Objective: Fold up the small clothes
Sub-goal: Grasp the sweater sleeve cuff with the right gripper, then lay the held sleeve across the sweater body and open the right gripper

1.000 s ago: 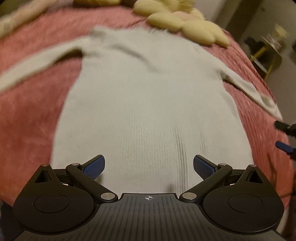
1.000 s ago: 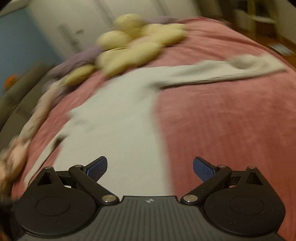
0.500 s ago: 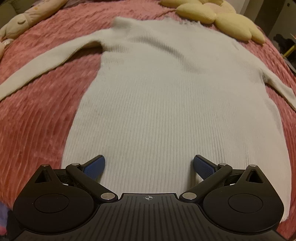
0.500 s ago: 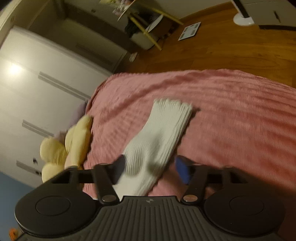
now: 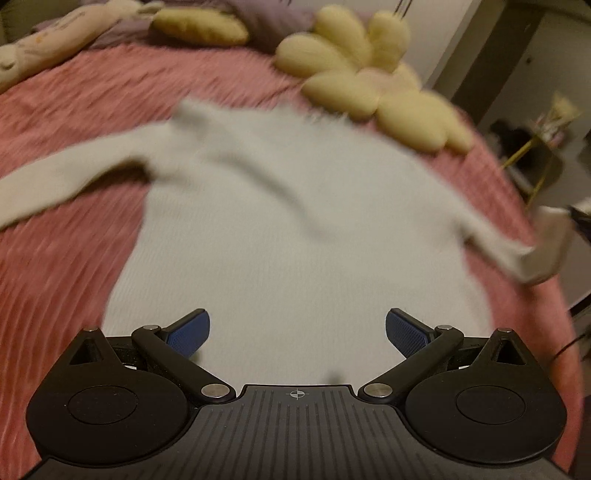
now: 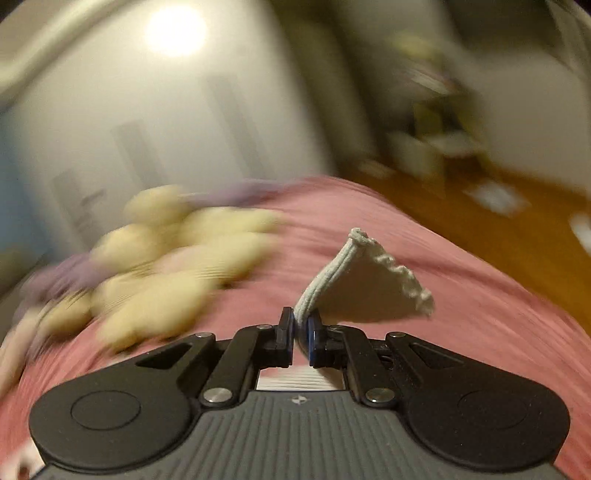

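sleeve cuff (image 6: 373, 284) now lifted, blurred, in right tool (image 6: 302, 334)

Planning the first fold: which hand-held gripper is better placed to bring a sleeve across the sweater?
Right. The right hand-held gripper is shut on the sleeve cuff, lifted off the bed. The left hand-held gripper is open over the sweater hem, holding nothing.

I see dim warm light, glare spot on wardrobe (image 6: 177, 29), heavy motion blur, fisheye-bent edges.

White ribbed sweater (image 5: 295, 236) flat on bed (1 cuff (image 6: 373, 284) lifted)
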`<state>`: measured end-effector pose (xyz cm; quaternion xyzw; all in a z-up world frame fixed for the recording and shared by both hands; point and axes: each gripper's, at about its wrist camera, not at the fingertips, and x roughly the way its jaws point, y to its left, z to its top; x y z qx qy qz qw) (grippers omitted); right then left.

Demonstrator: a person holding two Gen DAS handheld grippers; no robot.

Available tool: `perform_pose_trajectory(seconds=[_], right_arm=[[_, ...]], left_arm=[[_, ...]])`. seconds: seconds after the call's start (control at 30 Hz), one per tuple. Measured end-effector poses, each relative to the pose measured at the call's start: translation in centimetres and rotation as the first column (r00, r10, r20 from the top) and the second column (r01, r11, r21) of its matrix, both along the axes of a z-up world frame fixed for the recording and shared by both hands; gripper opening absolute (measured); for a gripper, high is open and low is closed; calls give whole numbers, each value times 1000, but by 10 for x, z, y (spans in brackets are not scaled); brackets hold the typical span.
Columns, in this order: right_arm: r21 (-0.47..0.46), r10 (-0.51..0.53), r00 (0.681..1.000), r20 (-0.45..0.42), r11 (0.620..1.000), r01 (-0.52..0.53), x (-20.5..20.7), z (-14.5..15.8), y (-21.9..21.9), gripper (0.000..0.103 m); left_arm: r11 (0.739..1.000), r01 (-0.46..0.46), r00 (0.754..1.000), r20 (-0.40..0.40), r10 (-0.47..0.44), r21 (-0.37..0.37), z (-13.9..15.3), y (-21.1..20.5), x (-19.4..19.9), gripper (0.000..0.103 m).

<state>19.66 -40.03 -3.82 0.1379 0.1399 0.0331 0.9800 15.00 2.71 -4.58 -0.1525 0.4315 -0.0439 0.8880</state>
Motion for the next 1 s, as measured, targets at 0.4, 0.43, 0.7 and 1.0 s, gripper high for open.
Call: perform_pose_trajectory(seconds=[0.4,0.43,0.7,1.0], right_arm=[[193,229,945,-232,963,-186,-34,-66,82,57],[206,212,944,-254,965,-162,-36,-79,74,57],[295,157,933,-324,954,-58,-68,-114,37,57],[305,187,935,-303,948,-91,-67,-117,42,57]], left_arm=[[937,113,992,-19,-127,-330,-18,-25,121,103],[925,113,991,-30,-133,-363,-24,-29,131,101],[903,120,964,-171,-206,-412,-71,-75,186,67],[915,69,960,-223,-170,-398,-83,-87,201,16]])
